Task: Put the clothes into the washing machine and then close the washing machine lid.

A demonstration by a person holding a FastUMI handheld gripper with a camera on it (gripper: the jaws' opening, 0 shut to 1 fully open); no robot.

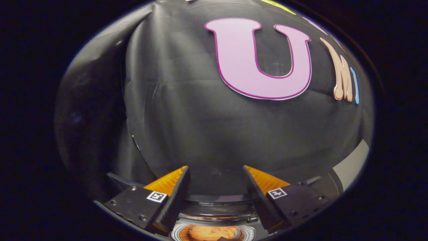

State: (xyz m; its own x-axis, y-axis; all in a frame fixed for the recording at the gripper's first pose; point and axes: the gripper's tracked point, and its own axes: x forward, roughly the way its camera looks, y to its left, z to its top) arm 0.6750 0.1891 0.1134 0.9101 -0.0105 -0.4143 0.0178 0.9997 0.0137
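One washing machine point(214, 231) sits low and near, beneath the gripper point(215, 170), its round pale-rimmed opening showing one orange garment point(210, 232) inside. The jaws stand apart, gripping nothing, facing the far wall.

Place: recording booth | Evidence: black cloth wall point(200, 127) draped behind

The gripper point(215, 169) has two wedge-shaped fingers point(175, 190) with ridged, saw-toothed inner faces, standing apart with nothing between them. Each sits on a flat plate point(133, 204) fixed with small round screws and carries a small square black-and-white marker point(157, 196).
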